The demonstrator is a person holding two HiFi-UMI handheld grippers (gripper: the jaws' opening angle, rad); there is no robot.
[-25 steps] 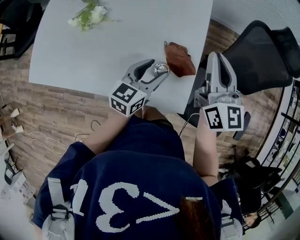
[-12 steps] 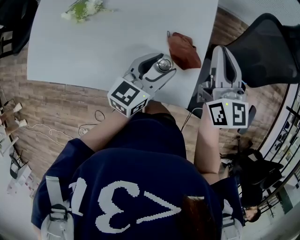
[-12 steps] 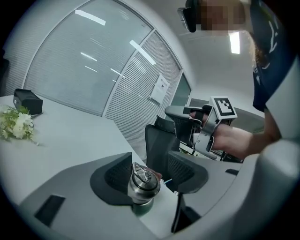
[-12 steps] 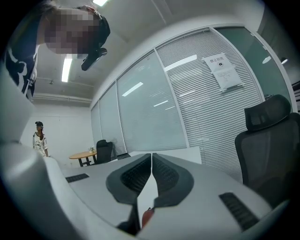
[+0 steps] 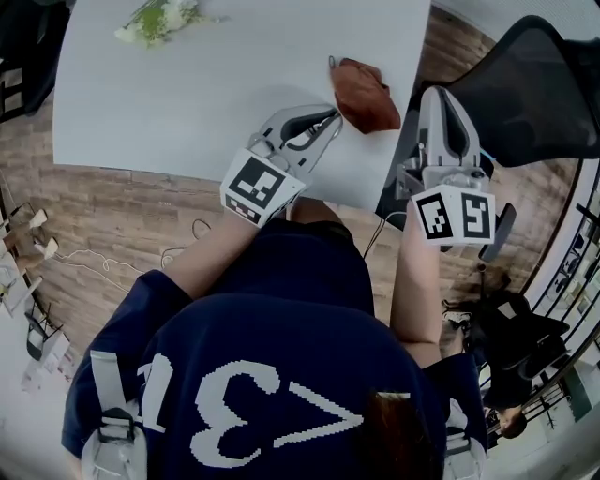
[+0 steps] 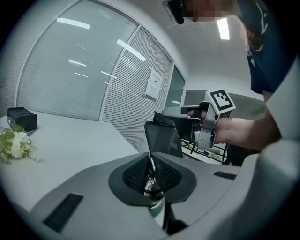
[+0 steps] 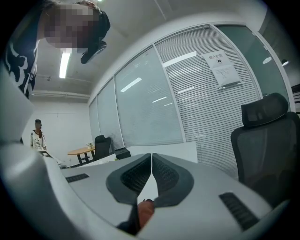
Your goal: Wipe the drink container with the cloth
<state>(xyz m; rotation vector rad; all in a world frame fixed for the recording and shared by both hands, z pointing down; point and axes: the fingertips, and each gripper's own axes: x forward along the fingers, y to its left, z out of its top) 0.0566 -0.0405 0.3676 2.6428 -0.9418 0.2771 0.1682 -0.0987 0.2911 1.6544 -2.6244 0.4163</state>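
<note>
In the left gripper view a drink container point(image 6: 153, 200) with a pale body and a metal cap with a loop sits between the black pads. My left gripper point(image 6: 150, 165) has just been closing and is shut on its top. In the head view that left gripper point(image 5: 328, 118) lies over the white table point(image 5: 187, 94) near its front right corner and hides the container. The brown cloth point(image 5: 364, 92) lies crumpled just right of those jaws. My right gripper point(image 5: 437, 96) hovers off the table's right edge, shut and holding nothing. The cloth point(image 7: 145, 212) shows below the right gripper point(image 7: 151, 158).
A sprig of white flowers point(image 5: 155, 21) lies at the table's far left. A black office chair point(image 5: 525, 84) stands right of the right gripper. A black box point(image 6: 21, 117) sits far off on the table. Wooden floor point(image 5: 112, 244) surrounds the table.
The left jaws, wide around the container's metal cap before, have closed on it. The right gripper has sunk a little beside the table edge. The cloth has not moved.
</note>
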